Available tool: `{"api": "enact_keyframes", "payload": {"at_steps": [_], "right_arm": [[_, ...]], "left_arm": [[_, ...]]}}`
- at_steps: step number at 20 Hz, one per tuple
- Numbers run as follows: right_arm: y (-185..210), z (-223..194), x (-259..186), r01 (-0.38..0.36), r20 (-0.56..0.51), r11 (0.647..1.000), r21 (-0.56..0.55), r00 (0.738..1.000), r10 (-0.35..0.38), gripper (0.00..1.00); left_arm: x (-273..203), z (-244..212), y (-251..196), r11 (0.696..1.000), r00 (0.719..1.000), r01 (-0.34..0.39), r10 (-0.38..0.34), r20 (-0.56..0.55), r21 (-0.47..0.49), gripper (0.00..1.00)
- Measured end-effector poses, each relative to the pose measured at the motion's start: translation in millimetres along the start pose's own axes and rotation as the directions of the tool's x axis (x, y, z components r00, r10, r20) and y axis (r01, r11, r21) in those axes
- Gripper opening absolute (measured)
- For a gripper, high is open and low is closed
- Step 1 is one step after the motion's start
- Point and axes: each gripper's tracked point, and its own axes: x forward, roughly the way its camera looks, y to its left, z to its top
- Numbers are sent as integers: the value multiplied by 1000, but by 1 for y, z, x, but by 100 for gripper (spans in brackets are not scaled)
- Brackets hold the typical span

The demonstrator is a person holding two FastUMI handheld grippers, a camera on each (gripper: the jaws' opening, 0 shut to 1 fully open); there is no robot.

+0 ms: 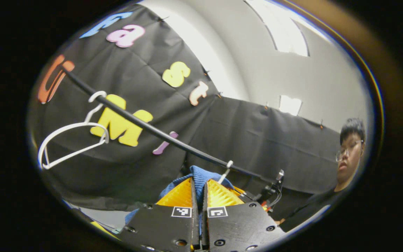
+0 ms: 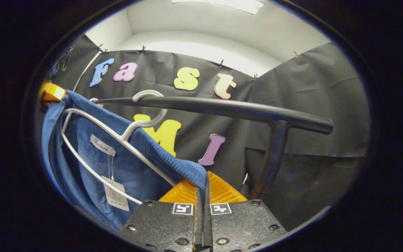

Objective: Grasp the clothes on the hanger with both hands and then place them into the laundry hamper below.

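1. Setting: black cloth booth wall (image 2: pixel 292 105) under a white ceiling. A black clothes rail (image 2: pixel 222 106) runs across it and serves as the landmark below.
2. Left of the garment, an empty white hanger (image 1: pixel 68 140) hangs from the rail.
3. The blue knit garment (image 2: pixel 128 154) is draped on a second white hanger (image 2: pixel 124 134), hooked over the rail and hanging beneath it.
4. Left gripper (image 1: pixel 199 190): fingers closed on a fold of blue fabric just under the rail.
5. Right gripper (image 2: pixel 203 189): fingers closed on the garment's shoulder edge, below the rail.
6. Progress, judged: both grasps made. Remaining: free the garment from its hanger and lower it into the hamper.
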Motion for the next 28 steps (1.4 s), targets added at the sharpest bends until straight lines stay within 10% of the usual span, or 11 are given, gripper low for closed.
{"api": "enact_keyframes", "payload": {"at_steps": [6,17,28], "right_arm": [[-6,10,0,23,21,1000,-10,1000,-23,5],[-17,-3,3,58,-27,998,-18,998,-59,5],[-9,-56,-1,71,-173,997,-1,982,-70,5]], "left_arm": [[5,-44,55,982,963,-179,163,-213,-58,7],[11,-99,108,954,886,-175,260,-384,242,2],[26,-175,107,956,891,-185,260,-372,227,3]]}}
